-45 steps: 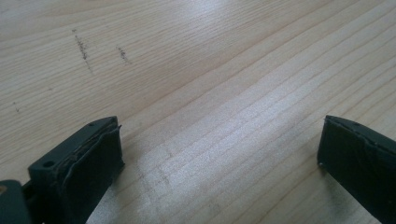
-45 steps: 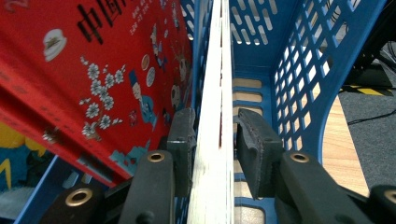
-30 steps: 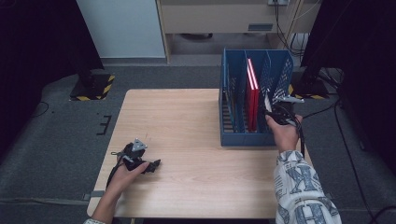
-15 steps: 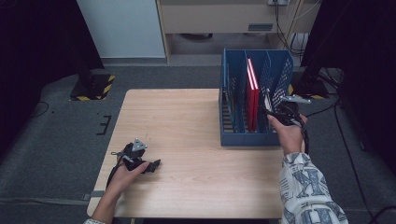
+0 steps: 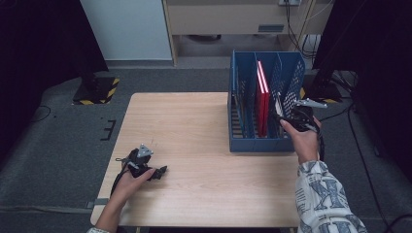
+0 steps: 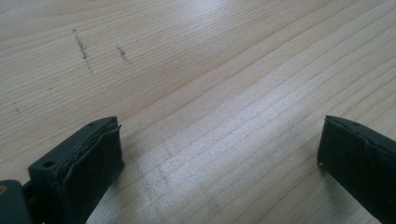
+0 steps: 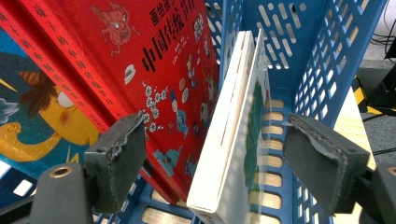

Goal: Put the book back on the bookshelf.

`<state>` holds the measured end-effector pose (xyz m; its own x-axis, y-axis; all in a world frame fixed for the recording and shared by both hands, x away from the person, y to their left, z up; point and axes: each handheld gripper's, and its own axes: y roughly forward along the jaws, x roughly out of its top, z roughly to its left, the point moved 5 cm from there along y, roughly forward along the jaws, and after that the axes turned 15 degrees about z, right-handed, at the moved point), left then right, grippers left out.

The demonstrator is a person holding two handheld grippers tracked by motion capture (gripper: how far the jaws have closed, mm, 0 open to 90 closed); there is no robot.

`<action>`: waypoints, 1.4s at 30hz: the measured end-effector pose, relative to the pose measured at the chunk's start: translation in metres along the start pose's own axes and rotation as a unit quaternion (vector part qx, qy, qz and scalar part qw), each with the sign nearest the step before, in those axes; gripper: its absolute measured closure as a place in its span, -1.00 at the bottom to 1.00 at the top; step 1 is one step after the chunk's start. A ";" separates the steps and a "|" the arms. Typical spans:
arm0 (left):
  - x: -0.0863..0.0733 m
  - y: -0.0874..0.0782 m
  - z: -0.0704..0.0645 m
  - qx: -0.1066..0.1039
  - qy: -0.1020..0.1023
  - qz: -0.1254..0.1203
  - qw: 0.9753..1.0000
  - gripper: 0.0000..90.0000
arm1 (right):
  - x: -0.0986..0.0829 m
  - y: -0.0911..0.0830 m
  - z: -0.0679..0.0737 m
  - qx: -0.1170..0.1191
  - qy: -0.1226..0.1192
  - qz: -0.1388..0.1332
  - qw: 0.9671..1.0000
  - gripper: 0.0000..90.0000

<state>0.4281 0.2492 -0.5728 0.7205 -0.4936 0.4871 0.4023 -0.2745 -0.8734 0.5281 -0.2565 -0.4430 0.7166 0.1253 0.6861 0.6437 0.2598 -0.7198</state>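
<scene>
A blue slotted rack (image 5: pixel 265 141) stands on the right half of the wooden table (image 5: pixel 194 126). A tall red book (image 5: pixel 262 99) stands upright in it, its cover (image 7: pixel 140 60) printed with cartoon figures. Right of it a thin white book (image 7: pixel 233 140) leans in the rack's rightmost slot (image 5: pixel 278 104). My right gripper (image 7: pixel 222 161) is open, one jaw on each side of the white book and clear of it; it hovers at the rack's near right corner (image 5: pixel 286 115). My left gripper (image 5: pixel 159 172) rests open on bare wood (image 6: pixel 219 158) near the front left.
A blue and yellow book (image 7: pixel 28 116) stands left of the red one. The rack's perforated right wall (image 7: pixel 327 60) lies close beside my right jaw. Dark stands and cables (image 5: pixel 335 73) crowd the floor behind the table.
The right hand has edged slightly forward and to the right along the rack. The left hand and its gripper have stayed put.
</scene>
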 end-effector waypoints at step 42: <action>0.000 0.000 -0.001 0.001 -0.002 0.000 1.000 -1.00 | -0.009 -0.062 0.027 0.029 -0.046 -0.021 0.998 -0.77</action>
<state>0.4279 0.2486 -0.5728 0.7230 -0.4893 0.4876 0.4043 -0.2726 -0.8730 0.4747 -0.2482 -0.4023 0.6599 0.1991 0.7245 0.6541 0.3222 -0.6844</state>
